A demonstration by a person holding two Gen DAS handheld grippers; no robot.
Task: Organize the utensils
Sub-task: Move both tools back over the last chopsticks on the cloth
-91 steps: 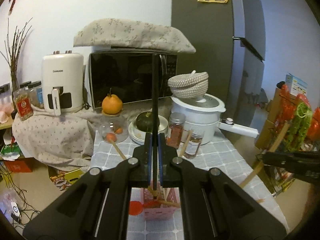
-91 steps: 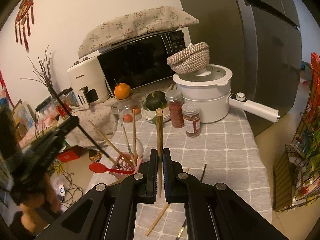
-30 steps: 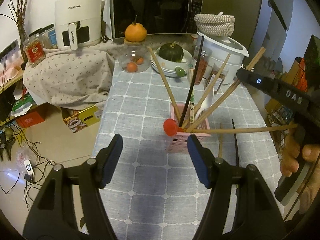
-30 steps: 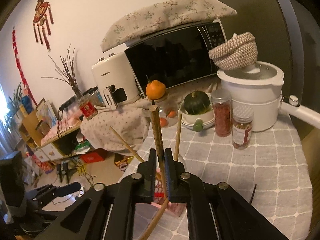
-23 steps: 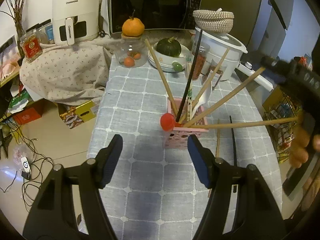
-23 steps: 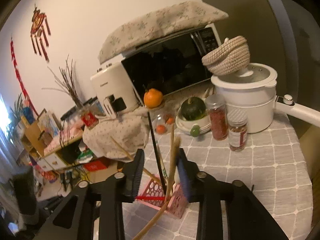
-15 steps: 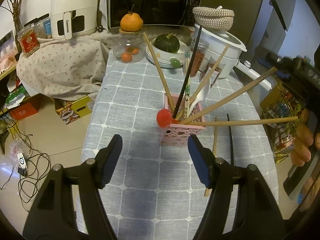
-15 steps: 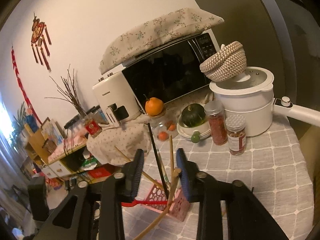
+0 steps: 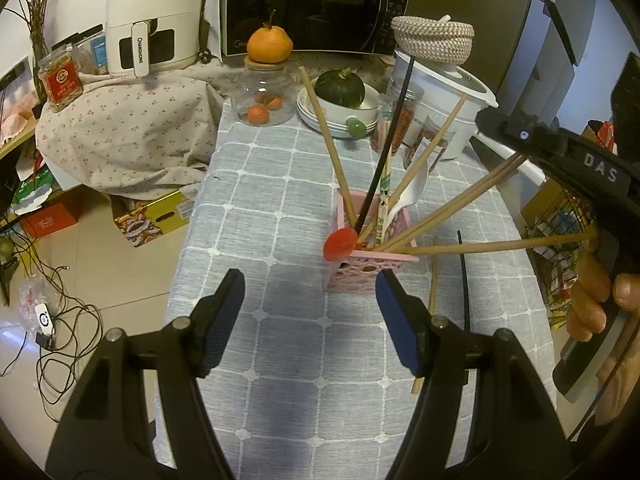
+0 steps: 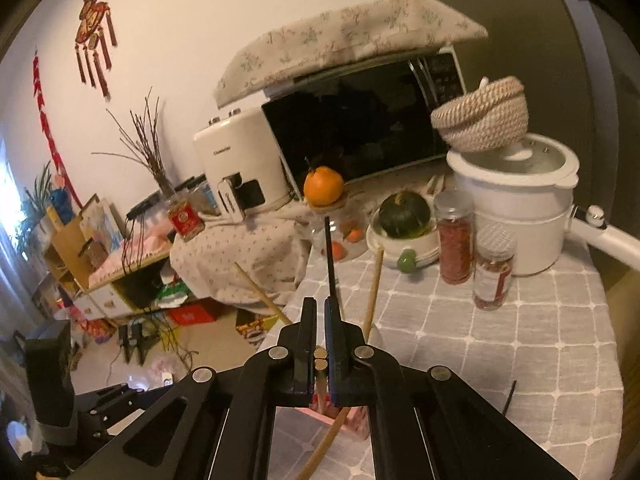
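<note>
A pink perforated utensil holder stands on the grey checked tablecloth, holding wooden chopsticks, a black chopstick, a white spoon and a red spoon. My left gripper is open and empty, just in front of the holder. My right gripper is shut on a pair of wooden chopsticks whose far ends sit in the holder; it also shows in the left wrist view. A wooden chopstick and a black chopstick lie on the cloth right of the holder.
Behind the holder stand two spice jars, a white pot with a woven basket on it, stacked plates with a green squash, a glass jar topped by an orange, a microwave and an air fryer. The floor drops off at left.
My left gripper let go of the black chopstick, opened and pulled back above the table. My right gripper opened, then shut again on the wooden chopsticks now resting in the holder.
</note>
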